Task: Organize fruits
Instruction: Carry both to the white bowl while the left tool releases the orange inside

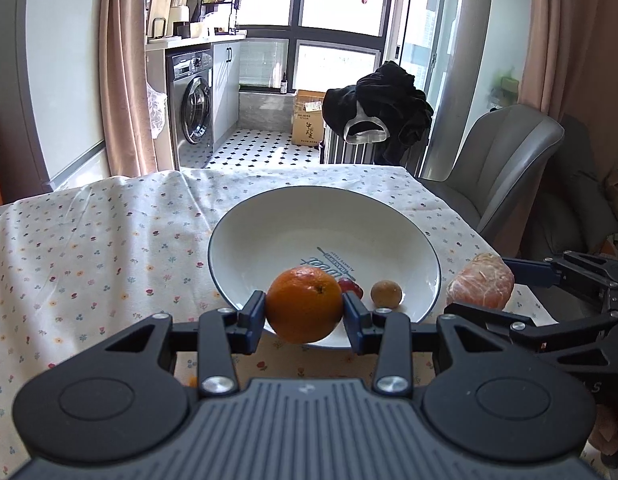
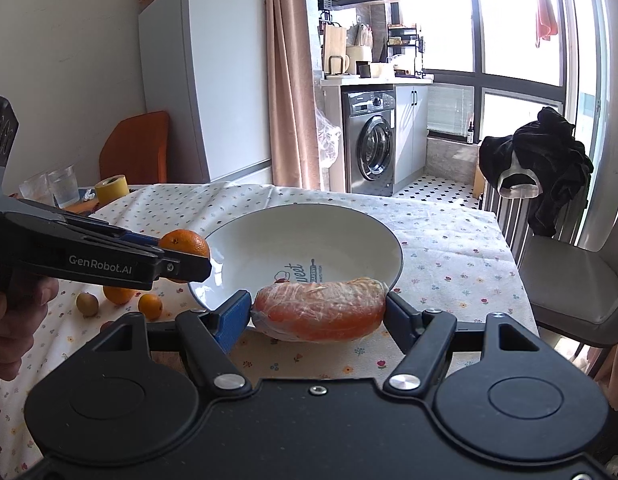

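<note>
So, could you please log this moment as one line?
left hand-held gripper: shut on orange | right hand-held gripper: shut on wrapped fruit | both at plate

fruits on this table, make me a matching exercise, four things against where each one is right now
Things:
1. whole orange
2. plastic-wrapped peeled citrus
3. small red fruit
4. small orange

Places:
A. inside the white bowl
B. clamped in the right gripper
C. loose on the floral tablecloth
D. clamped in the left gripper

Pairs: 1-D, 2-B, 3-A, 4-C
</note>
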Motion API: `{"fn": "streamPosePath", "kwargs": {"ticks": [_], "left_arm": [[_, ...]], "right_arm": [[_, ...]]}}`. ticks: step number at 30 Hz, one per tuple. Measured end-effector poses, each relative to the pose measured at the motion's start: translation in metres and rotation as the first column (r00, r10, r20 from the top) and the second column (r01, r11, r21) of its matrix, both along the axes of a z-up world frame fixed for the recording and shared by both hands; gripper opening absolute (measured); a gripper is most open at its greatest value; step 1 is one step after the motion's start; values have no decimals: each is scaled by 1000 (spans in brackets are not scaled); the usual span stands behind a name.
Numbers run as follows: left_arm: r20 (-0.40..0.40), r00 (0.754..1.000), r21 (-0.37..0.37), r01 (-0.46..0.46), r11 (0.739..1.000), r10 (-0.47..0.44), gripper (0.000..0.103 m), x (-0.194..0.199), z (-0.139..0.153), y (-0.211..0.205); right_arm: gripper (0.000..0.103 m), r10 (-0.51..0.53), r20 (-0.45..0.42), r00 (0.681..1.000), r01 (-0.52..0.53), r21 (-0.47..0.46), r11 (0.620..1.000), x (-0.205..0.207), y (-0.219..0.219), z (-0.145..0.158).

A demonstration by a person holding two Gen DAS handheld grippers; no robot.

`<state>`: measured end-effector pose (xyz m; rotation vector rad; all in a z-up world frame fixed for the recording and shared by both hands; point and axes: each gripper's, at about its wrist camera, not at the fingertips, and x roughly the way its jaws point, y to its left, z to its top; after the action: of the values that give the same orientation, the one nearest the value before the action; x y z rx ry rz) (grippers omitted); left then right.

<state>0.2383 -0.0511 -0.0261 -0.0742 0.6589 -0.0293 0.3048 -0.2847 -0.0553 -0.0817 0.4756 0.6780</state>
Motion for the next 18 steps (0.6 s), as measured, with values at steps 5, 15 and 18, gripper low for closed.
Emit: {"fn": "streamPosePath", "kwargs": {"ticks": [5, 15, 18], "left_arm": [[-2, 1000, 14, 6, 1000, -6, 41, 12, 0, -6], [9, 999, 30, -37, 999, 37, 43, 2, 4, 6], [6, 998, 31, -59, 998, 59, 44, -6, 5, 14]], "right_arm": [[69, -17, -2, 1000, 17, 12, 1000, 3, -2, 1], [69, -4, -3, 1000, 4, 9, 1000, 6, 6, 1], [69, 1, -5, 1000, 0, 11, 1000, 8, 11, 1]]}}
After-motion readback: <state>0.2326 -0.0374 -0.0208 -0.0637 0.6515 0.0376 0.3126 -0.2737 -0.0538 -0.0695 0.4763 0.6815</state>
